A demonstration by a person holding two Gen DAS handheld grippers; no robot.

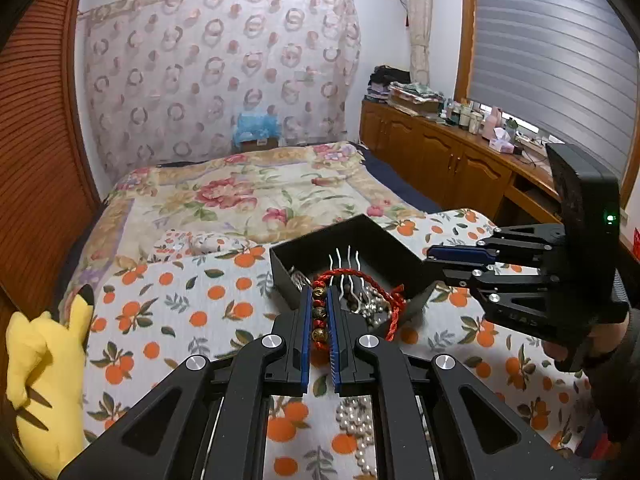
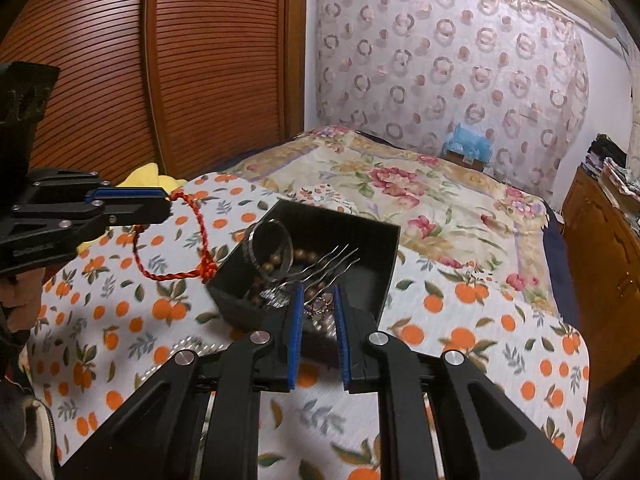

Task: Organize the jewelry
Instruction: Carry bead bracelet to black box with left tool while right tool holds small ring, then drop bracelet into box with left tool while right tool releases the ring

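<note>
My left gripper (image 1: pixel 319 289) is shut on a red cord bracelet with bronze beads (image 1: pixel 319 313), held above the near rim of an open black box (image 1: pixel 414 298). The bracelet's red loop (image 2: pixel 168 276) hangs from that gripper (image 2: pixel 168 204) in the right wrist view, its knot by the box's left corner. The box (image 2: pixel 384 276) holds silver hairpins (image 2: pixel 320 266), a clear bangle (image 2: pixel 270 250), brown beads and silver pieces. My right gripper (image 2: pixel 318 292) hovers over the box's near edge, slightly parted, holding nothing; it shows at the right in the left wrist view (image 1: pixel 430 264). A pearl necklace (image 1: pixel 356 424) lies on the cloth under my left gripper.
The box sits on an orange-print cloth (image 1: pixel 192 304) over a floral bed quilt (image 1: pixel 248 188). A yellow plush toy (image 1: pixel 44 380) lies at the left edge. A wooden cabinet (image 1: pixel 452 156) with bottles stands right; a slatted wardrobe (image 2: pixel 180 60) stands left.
</note>
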